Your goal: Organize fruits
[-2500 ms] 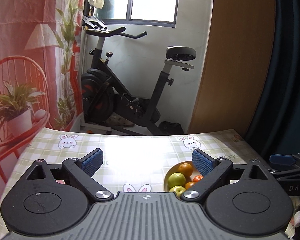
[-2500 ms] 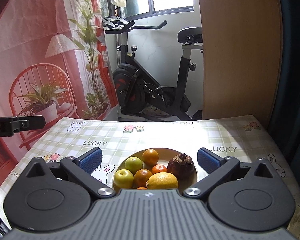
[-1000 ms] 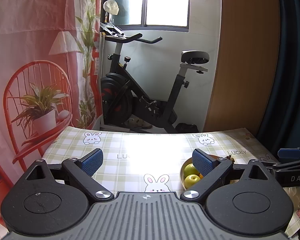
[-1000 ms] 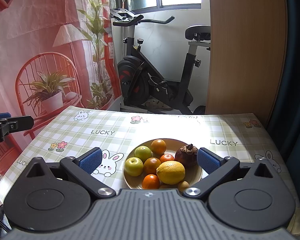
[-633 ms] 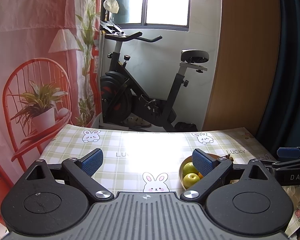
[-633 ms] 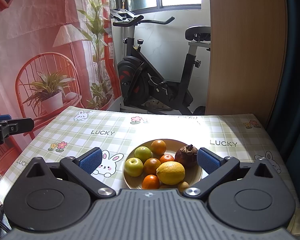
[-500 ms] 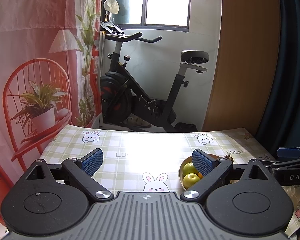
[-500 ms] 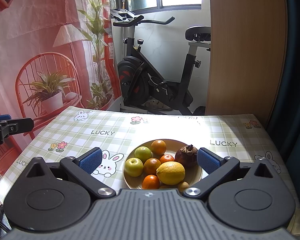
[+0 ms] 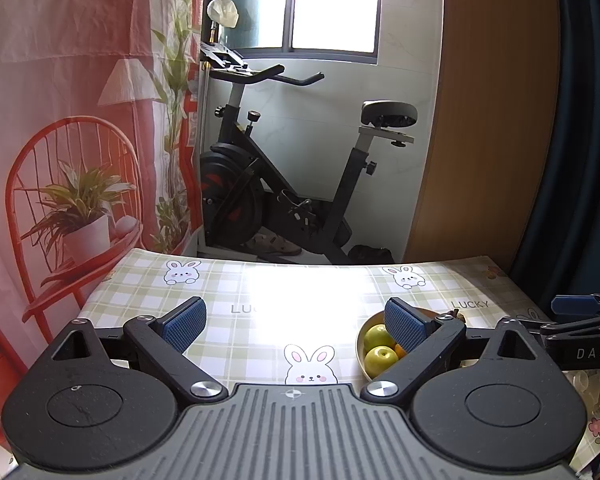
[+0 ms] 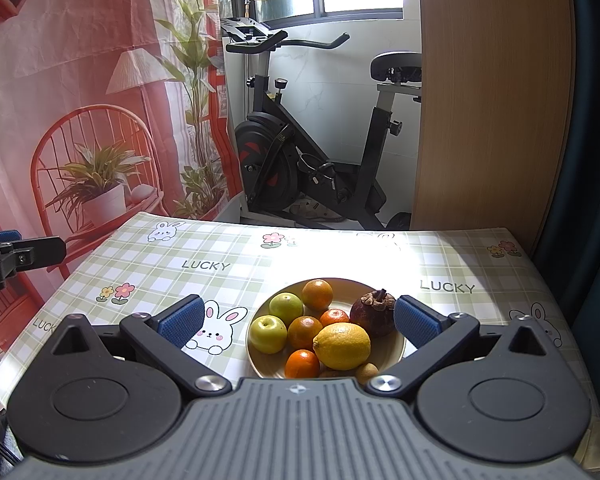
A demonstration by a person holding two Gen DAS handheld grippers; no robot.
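Home: exercise bike [image 9: 284,184], checked tablecloth [image 10: 228,264]

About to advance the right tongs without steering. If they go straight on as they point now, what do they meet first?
Probably the fruit heaped on the plate: the lemon lies nearest, between the open right tongs. Height above the fruit is unclear, so they might pass over it.

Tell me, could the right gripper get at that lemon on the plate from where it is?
Probably yes. The right gripper has its jaws wide open and empty, with the lemon lying near the plate's front edge between them, on top of its neighbours, with nothing covering it.
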